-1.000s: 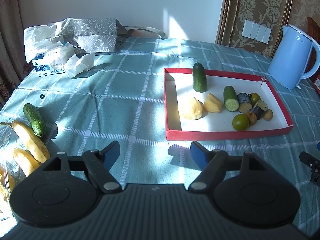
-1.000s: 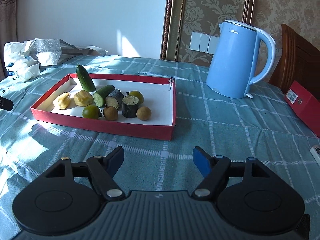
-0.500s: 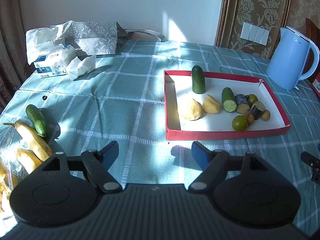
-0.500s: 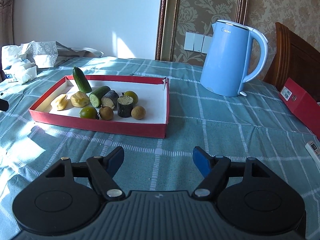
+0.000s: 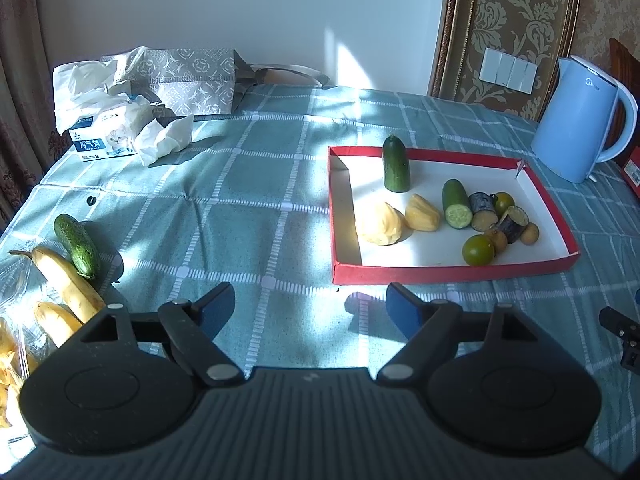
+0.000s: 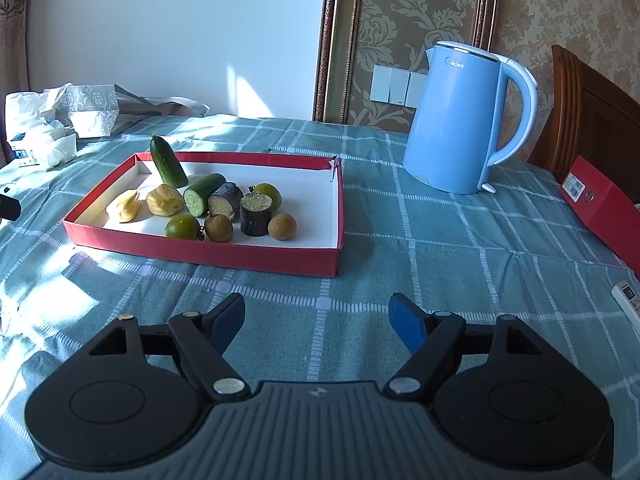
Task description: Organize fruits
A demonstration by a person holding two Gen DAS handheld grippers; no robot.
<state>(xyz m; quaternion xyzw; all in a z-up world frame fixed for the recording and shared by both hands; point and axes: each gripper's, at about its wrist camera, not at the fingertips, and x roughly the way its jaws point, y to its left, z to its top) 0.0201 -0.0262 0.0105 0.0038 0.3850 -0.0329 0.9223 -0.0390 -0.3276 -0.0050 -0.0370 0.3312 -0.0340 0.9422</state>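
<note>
A red-walled white tray (image 5: 452, 272) (image 6: 200, 249) on the checked cloth holds cucumber pieces (image 5: 396, 166) (image 6: 204, 199), yellow jackfruit pieces (image 5: 382, 224) (image 6: 164, 200), sugarcane chunks (image 6: 256, 214), green citrus (image 5: 478, 250) (image 6: 183, 227) and brown longans (image 6: 282, 226). A whole cucumber (image 5: 77, 246) and bananas (image 5: 68, 284) lie on the cloth at the left. My left gripper (image 5: 310, 308) is open and empty, near the tray's front left corner. My right gripper (image 6: 318, 314) is open and empty, in front of the tray's right end.
A blue kettle (image 5: 576, 120) (image 6: 460, 120) stands right of the tray. A tissue pack and crumpled tissues (image 5: 116, 132) and a patterned bag (image 5: 188, 80) sit at the back left. A red box (image 6: 600, 208) and a remote (image 6: 628, 296) lie at the right.
Both grippers have drawn back a little from the tray, which looks smaller now. Both stay open and empty. No fruit has moved.
</note>
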